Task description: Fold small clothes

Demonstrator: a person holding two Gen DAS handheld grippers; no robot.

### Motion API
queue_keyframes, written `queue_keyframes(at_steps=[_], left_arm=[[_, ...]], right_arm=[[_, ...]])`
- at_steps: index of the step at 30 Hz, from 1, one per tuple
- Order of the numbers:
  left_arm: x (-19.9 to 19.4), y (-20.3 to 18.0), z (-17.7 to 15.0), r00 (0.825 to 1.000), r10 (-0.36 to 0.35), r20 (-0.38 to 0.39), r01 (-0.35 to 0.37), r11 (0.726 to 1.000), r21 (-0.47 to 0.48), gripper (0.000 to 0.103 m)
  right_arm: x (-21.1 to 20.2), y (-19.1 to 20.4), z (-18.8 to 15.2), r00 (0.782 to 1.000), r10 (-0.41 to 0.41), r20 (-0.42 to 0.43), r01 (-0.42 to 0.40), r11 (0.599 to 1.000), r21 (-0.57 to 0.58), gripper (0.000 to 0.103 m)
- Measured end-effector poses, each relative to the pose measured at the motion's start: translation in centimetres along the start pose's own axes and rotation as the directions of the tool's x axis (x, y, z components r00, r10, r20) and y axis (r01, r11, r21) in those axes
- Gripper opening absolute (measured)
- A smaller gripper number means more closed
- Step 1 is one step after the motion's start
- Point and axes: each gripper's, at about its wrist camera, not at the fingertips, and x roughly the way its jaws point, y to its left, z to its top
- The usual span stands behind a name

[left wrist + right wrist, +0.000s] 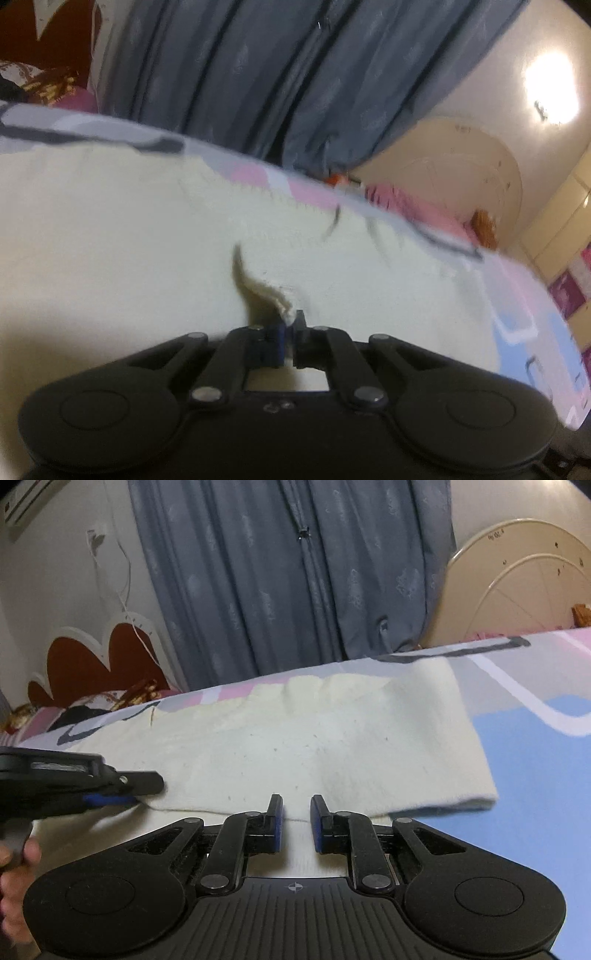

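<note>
A cream knitted garment (303,738) lies spread flat on the bed; in the left wrist view (147,229) it fills the middle. My left gripper (290,325) is shut on a pinch of the garment's near edge, which puckers up at the fingertips. It also shows in the right wrist view (147,786), at the garment's near left edge. My right gripper (296,808) is open, its jaws a small gap apart over the garment's near edge, holding nothing.
The bed sheet (535,746) is patterned in blue, pink and grey. Blue-grey curtains (295,572) hang behind the bed. A red headboard (92,661) and pillows are at the far left, a cream round footboard (517,590) at the far right.
</note>
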Motion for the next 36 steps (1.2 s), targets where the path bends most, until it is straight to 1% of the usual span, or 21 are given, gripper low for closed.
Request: queue_keyframes(at_steps=[2, 3, 4, 5, 9, 11, 13, 15, 18, 21, 25, 28, 30, 31, 32, 36], left_arm=[[-1.6, 0.1, 0.5, 0.999, 0.019, 0.051, -0.021, 0.999, 0.048, 0.003], [-2.6, 0.4, 0.6, 0.996, 0.039, 0.078, -0.044, 0.997, 0.069, 0.003], [-3.2, 0.6, 0.7, 0.992, 0.067, 0.108, -0.076, 0.994, 0.082, 0.003], [-3.8, 1.2, 0.7, 0.989, 0.088, 0.119, -0.098, 0.991, 0.086, 0.003], [-5.4, 5.0, 0.2, 0.982, 0.145, 0.118, -0.146, 0.989, 0.001, 0.003], [-5.6, 6.2, -0.2, 0.983, 0.147, 0.111, -0.145, 0.989, -0.029, 0.003], [-5.5, 6.5, -0.5, 0.981, 0.156, 0.113, -0.155, 0.988, -0.02, 0.003], [-5.9, 6.7, -0.6, 0.979, 0.159, 0.131, -0.158, 0.987, -0.021, 0.003], [-6.3, 7.0, 0.0, 0.971, 0.177, 0.159, -0.172, 0.984, -0.042, 0.003], [-6.7, 7.8, 0.4, 0.97, 0.185, 0.156, -0.181, 0.983, -0.039, 0.003], [-6.3, 8.3, 0.3, 0.974, 0.19, 0.127, -0.189, 0.982, -0.014, 0.003], [-6.2, 8.5, 0.1, 0.974, 0.19, 0.125, -0.189, 0.982, -0.02, 0.003], [-6.4, 8.6, 0.2, 0.971, 0.194, 0.14, -0.192, 0.981, -0.026, 0.003], [-6.4, 8.7, 0.2, 0.971, 0.194, 0.142, -0.192, 0.981, -0.026, 0.003], [-6.3, 8.7, 0.2, 0.971, 0.194, 0.141, -0.193, 0.981, -0.023, 0.003], [-6.1, 8.8, 0.2, 0.972, 0.192, 0.137, -0.193, 0.981, -0.003, 0.003]], right_arm=[[-0.3, 0.0, 0.2, 1.0, 0.01, -0.004, -0.01, 1.0, 0.002, 0.017], [-0.2, 0.1, 0.3, 1.0, 0.02, -0.006, -0.02, 1.0, 0.0, 0.017], [-1.0, -0.5, 0.1, 1.0, 0.025, -0.009, -0.025, 1.0, -0.002, 0.017], [-0.9, -0.5, 0.1, 1.0, 0.025, -0.012, -0.025, 1.0, -0.004, 0.017], [-1.3, -1.0, 0.0, 0.999, 0.039, -0.009, -0.039, 0.999, 0.021, 0.017], [-1.5, -1.2, -0.1, 0.999, 0.036, -0.008, -0.035, 0.999, 0.021, 0.017], [-1.7, -1.4, 0.0, 1.0, 0.03, -0.008, -0.03, 0.999, 0.018, 0.017], [-1.7, -1.4, 0.1, 1.0, 0.027, -0.009, -0.027, 0.999, 0.018, 0.017], [-1.6, -1.2, 0.0, 1.0, 0.026, -0.009, -0.026, 1.0, 0.015, 0.017], [-1.7, -1.3, 0.0, 1.0, 0.03, -0.001, -0.03, 0.999, 0.024, 0.017], [-2.0, -2.0, -0.1, 0.999, 0.048, 0.014, -0.049, 0.997, 0.064, 0.018], [-2.2, -3.1, 0.2, 0.998, 0.058, 0.018, -0.06, 0.99, 0.127, 0.018], [-2.3, -3.9, 0.3, 0.998, 0.059, 0.021, -0.061, 0.984, 0.17, 0.023], [-2.5, -4.2, 0.5, 0.998, 0.06, 0.026, -0.064, 0.98, 0.19, 0.032], [-2.6, -4.6, 0.6, 0.998, 0.06, 0.035, -0.066, 0.976, 0.207, 0.036], [-2.5, -6.0, 1.1, 0.998, 0.05, 0.045, -0.061, 0.958, 0.279, 0.036]])
